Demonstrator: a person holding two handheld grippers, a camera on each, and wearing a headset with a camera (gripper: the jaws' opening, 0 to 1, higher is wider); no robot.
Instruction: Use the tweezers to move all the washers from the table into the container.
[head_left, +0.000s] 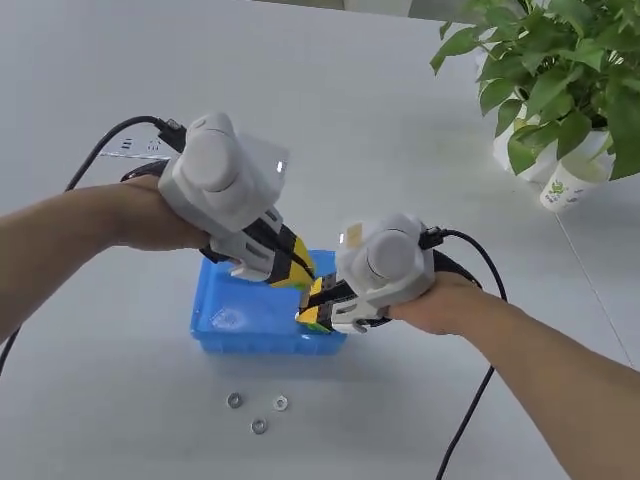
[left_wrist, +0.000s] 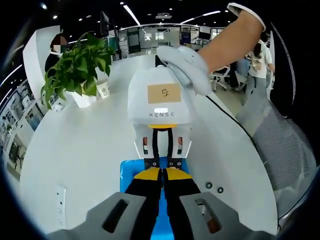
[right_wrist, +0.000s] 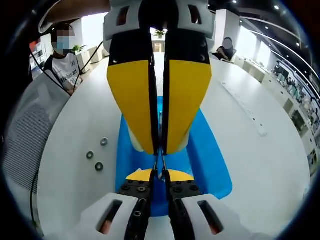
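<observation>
Both grippers meet tip to tip over the blue container (head_left: 240, 320). My left gripper (head_left: 296, 268) comes in from the left with its yellow jaws pressed together. Facing it, my right gripper (head_left: 312, 303) is also shut. In the right gripper view, thin metal tweezers (right_wrist: 160, 162) run between the left gripper's (right_wrist: 159, 149) tips and my right gripper's (right_wrist: 161, 174) tips, pinched by both. Three washers (head_left: 258, 410) lie on the table in front of the container, also seen as washers (right_wrist: 98, 155) left of the container (right_wrist: 210, 165).
A potted plant (head_left: 560, 70) in a white pot and a paper cup (head_left: 565, 185) stand at the far right. A power strip (head_left: 140, 148) lies at the back left. Black cables (head_left: 470, 400) trail from both grippers across the white table (head_left: 400, 130).
</observation>
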